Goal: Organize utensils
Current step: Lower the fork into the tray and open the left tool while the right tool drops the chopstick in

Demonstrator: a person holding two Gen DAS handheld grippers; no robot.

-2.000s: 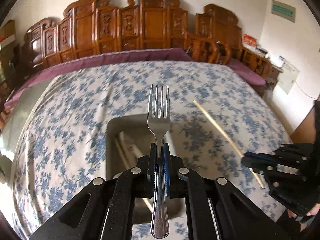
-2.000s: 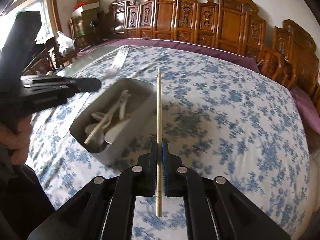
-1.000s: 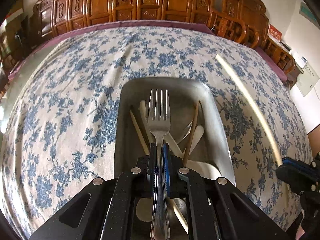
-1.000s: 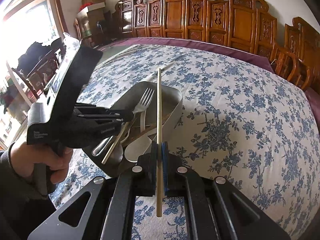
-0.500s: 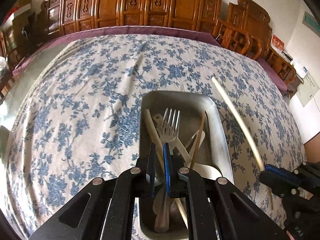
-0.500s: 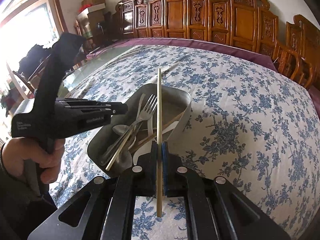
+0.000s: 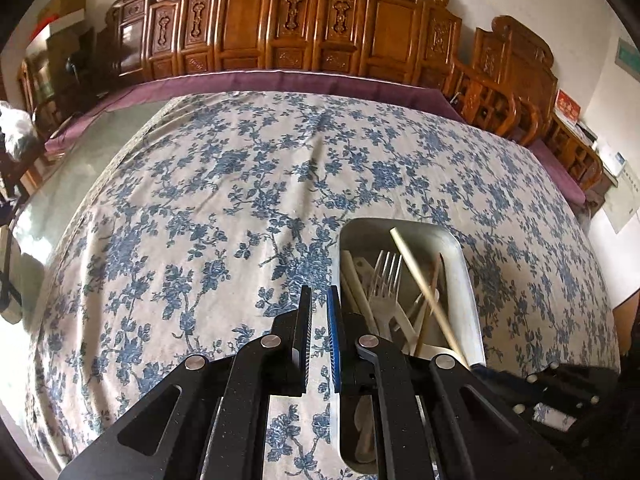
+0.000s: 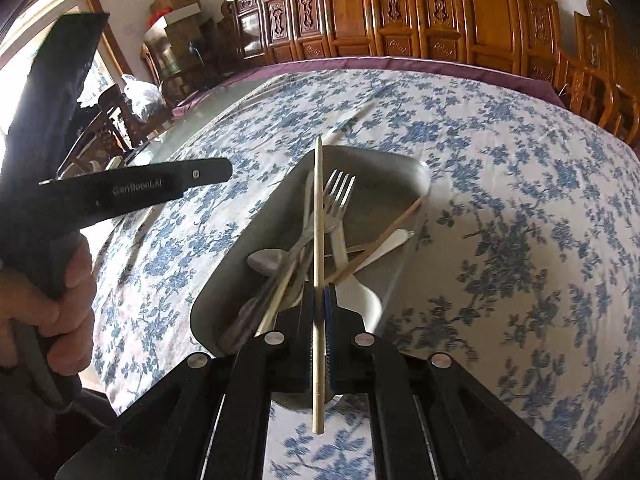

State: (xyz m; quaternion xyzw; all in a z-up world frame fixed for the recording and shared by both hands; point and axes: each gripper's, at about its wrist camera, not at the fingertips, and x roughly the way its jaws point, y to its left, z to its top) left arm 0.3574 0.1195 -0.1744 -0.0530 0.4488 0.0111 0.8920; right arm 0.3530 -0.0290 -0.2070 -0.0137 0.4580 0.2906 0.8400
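L gripper (image 7: 319, 332): jaws slightly apart, nothing between them, held over the tablecloth (image 7: 208, 216) just left of the tray (image 7: 468, 280); in the right wrist view it shows as a black bar (image 8: 132, 188) reaching in from the left, level w/ the tray's far half, the person's left hand (image 8: 52, 304) wrapped round its handle. R gripper (image 8: 319, 320): jaws closed on a pale chopstick (image 8: 318, 240), gripped nearer its back end, front end pointing forward over the tray, short tail sticking out behind the jaws; seen from the left wrist the same stick (image 7: 424, 288) slants across the tray from lower right. Tray: metal, rounded corners, sits on the cloth toward the near edge of the table. Contents: metal fork (image 8: 334, 204) w/ tines toward the far end, metal spoon (image 8: 266, 260), white plastic utensils (image 8: 352, 276), brown chopstick (image 8: 380, 240) lying crosswise, another pale stick (image 8: 276, 300); all piled loosely, overlapping. Table: covered by a white cloth w/ blue flower print, purple cloth (image 7: 240, 80) showing at the far edge, bare glass top (image 7: 60, 200) at left. Room: row of carved wooden chairs (image 7: 304, 24) along the far wall, cardboard boxes (image 8: 176, 4) stacked upper left, bright window at left, white walls.
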